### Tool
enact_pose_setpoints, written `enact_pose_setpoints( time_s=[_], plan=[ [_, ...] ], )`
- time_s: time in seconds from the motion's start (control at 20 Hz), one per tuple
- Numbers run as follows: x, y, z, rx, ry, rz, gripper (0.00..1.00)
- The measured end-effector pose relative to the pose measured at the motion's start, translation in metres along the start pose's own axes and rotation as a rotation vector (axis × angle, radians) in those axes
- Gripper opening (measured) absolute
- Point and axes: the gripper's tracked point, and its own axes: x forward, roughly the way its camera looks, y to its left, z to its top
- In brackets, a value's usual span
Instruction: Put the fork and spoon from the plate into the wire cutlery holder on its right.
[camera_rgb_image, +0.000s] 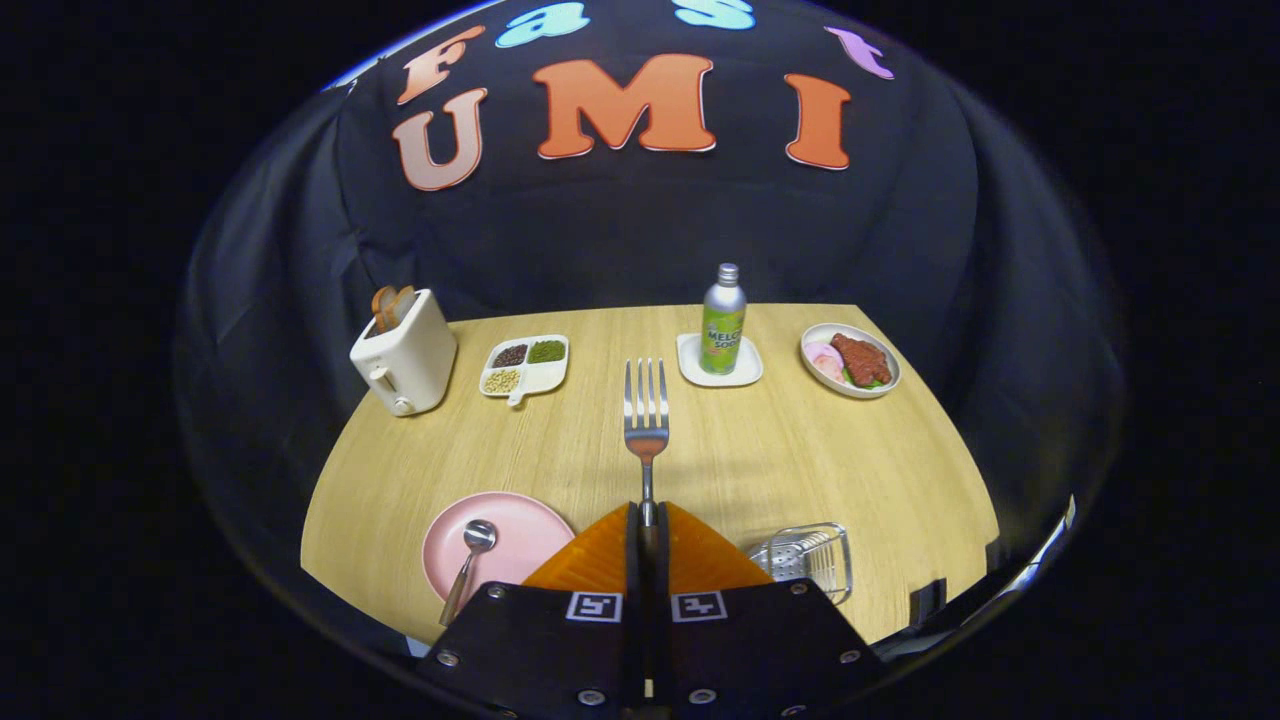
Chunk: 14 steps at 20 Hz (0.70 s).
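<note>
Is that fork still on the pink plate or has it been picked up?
Picked up. The gripper is shut on the fork, its tines pointing ahead above the table; only the spoon lies on the pink plate.

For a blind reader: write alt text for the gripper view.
The gripper is shut on a fork, tines pointing ahead. A spoon lies on the pink plate, with the wire cutlery holder to its right.
</note>
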Motion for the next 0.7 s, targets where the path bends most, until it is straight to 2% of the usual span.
enact_pose_setpoints(
  time_s=[0.2, 0.55, 0.7],
  plan=[
    [-0.008, -0.041, -0.007, -0.004, 0.048, -0.066, 0.04],
    [-0.018, -0.088, -0.052, -0.063, 0.261, -0.103, 0.04],
    [-0.02, -0.095, -0.07, -0.097, 0.355, -0.092, 0.04]
  ],
)
